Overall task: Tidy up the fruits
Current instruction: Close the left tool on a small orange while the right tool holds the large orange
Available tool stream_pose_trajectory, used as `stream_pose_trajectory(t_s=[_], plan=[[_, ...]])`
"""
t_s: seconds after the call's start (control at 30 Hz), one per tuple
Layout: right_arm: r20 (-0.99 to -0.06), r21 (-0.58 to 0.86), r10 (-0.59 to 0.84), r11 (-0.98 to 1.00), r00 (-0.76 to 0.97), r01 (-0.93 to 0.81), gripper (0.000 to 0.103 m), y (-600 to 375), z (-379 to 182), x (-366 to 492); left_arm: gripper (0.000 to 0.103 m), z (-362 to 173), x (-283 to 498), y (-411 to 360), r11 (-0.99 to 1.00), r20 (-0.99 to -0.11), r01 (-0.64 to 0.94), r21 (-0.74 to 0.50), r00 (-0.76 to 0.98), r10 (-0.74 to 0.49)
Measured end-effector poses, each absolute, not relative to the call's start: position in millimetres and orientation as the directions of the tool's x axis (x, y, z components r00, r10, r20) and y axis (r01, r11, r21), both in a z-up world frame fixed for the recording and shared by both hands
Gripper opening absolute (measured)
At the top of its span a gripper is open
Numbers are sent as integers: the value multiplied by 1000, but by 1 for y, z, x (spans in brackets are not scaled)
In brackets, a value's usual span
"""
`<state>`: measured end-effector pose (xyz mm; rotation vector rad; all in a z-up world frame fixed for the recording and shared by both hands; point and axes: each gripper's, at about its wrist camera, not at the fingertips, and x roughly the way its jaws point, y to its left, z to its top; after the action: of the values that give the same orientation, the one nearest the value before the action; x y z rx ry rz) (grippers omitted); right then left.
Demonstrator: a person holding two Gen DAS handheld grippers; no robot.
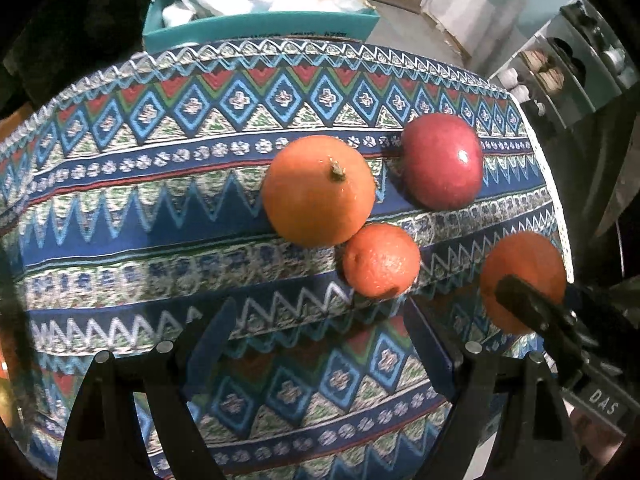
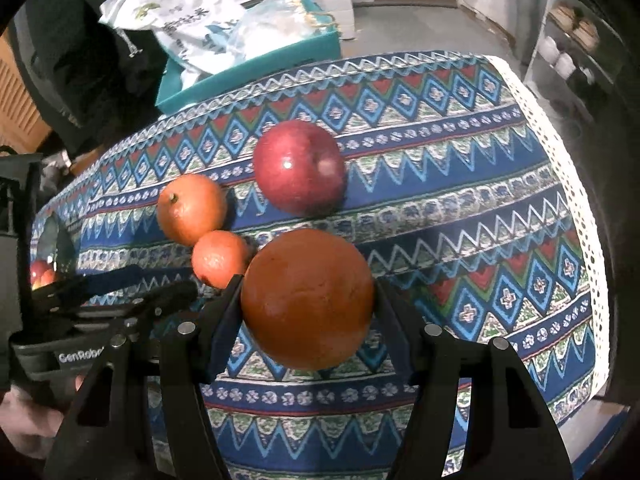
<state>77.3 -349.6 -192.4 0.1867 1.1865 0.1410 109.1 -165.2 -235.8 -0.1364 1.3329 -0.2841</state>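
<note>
My right gripper (image 2: 308,292) is shut on a large orange (image 2: 307,300) and holds it just over the patterned tablecloth (image 2: 460,216). That orange also shows at the right in the left wrist view (image 1: 524,276), with a right finger across it. A stemmed orange (image 1: 318,190) touches a small mandarin (image 1: 380,261); a red apple (image 1: 442,160) lies to their right. In the right wrist view the stemmed orange (image 2: 191,208), mandarin (image 2: 219,258) and apple (image 2: 299,166) lie beyond the held orange. My left gripper (image 1: 320,312) is open and empty, just short of the mandarin.
A teal box (image 1: 256,28) with plastic bags stands behind the table's far edge. The cloth's white lace edge (image 2: 576,200) marks the table's right side. A shelf with jars (image 2: 568,52) stands at the far right. More fruit (image 2: 40,274) shows at the far left.
</note>
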Motion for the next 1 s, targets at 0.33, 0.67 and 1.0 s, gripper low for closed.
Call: stream_pose_trajectory(t_s=[0.33, 0.67, 1.0], plan=[[-904, 233, 199, 971, 379, 46, 64, -372, -195, 82, 87, -252, 124, -185, 949, -935, 83, -305, 162, -315], [-904, 223, 187, 974, 384, 49, 64, -370, -191, 84, 48, -255, 124, -199, 937, -922, 138, -321, 182, -343], [-880, 201, 196, 979, 434, -34, 64, -342, -169, 86, 45, -218, 104, -197, 954, -920, 195, -228, 276, -277]])
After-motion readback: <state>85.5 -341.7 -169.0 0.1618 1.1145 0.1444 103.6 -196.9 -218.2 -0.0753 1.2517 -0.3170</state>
